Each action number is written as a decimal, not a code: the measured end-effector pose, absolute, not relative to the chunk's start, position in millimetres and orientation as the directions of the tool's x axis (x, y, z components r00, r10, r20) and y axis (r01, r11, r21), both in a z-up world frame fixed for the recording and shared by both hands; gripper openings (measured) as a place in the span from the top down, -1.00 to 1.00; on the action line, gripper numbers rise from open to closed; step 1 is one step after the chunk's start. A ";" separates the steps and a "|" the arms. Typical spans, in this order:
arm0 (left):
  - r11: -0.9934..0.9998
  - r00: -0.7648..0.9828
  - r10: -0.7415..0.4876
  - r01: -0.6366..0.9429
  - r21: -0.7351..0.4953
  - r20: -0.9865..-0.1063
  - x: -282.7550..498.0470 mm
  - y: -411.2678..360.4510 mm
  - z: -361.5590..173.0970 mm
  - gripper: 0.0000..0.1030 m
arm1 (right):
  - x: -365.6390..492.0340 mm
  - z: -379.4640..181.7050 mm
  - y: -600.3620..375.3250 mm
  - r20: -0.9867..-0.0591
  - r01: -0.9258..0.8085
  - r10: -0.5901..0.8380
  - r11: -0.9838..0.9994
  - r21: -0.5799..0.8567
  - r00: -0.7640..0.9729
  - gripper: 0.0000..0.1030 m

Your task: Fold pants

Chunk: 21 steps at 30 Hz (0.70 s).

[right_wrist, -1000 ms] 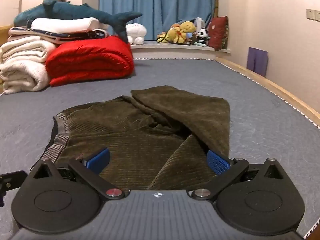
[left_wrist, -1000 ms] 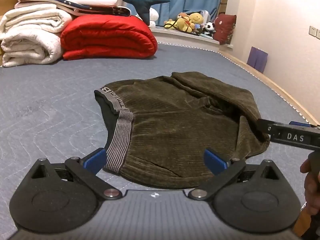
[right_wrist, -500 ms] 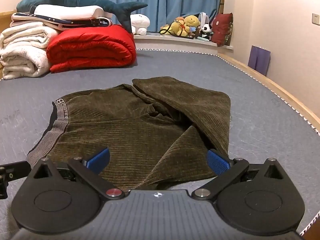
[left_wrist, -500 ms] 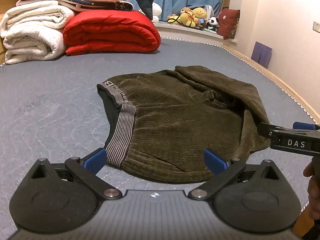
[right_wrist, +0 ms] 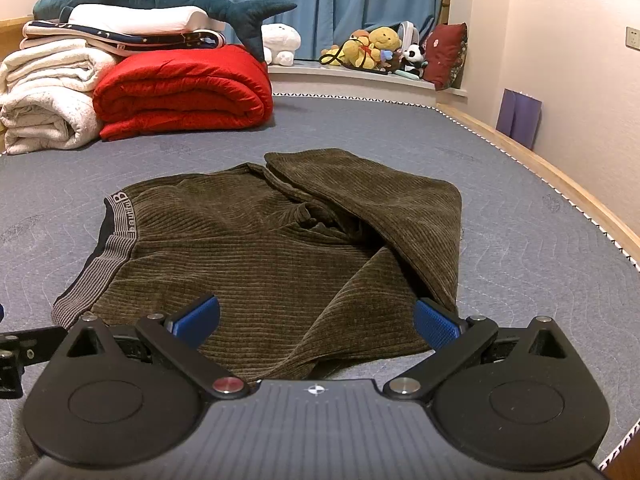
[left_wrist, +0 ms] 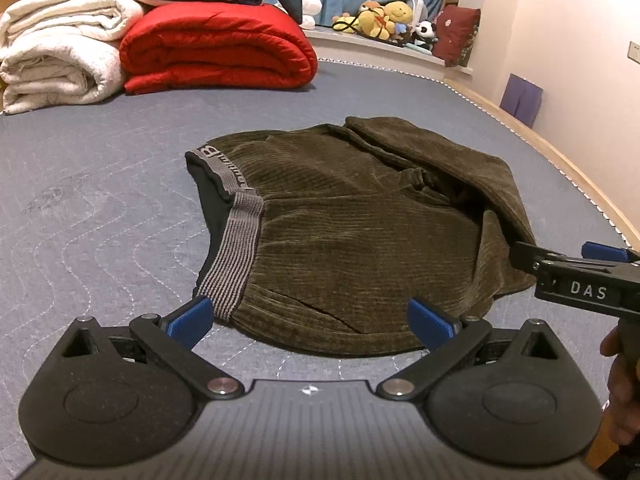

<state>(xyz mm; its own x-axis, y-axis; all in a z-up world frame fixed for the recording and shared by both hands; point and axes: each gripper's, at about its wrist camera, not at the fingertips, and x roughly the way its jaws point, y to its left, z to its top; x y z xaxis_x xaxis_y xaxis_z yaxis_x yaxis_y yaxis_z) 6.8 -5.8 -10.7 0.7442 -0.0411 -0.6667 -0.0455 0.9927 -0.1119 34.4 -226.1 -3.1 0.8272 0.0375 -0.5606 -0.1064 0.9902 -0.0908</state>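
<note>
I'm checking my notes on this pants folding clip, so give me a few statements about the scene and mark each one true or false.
1. Both grippers are open and hold nothing. True: the left gripper and right gripper are spread wide.
2. The pants hang in the air. False: they lie on the grey mattress.
3. The waistband is at the pants' left side. True.
4. A blue quilt lies beyond the pants. False: the folded quilt is red.
</note>
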 end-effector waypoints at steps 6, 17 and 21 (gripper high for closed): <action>0.994 0.746 -0.053 -0.027 -0.110 -0.664 5.8 -9.0 -10.6 -1.00 | 34.6 -3.4 -225.9 -0.562 -0.108 0.038 0.990 -0.092 0.826 -0.99; 0.993 0.746 -0.059 -0.022 -0.113 -0.664 5.8 -11.0 -11.0 -1.00 | 34.1 -2.7 -225.3 -0.562 -0.108 0.039 0.990 -0.090 0.826 -0.99; 0.994 0.744 -0.057 -0.021 -0.108 -0.666 6.5 -11.7 -11.4 -1.00 | 34.0 -2.3 -225.1 -0.563 -0.107 0.038 0.990 -0.090 0.826 -0.99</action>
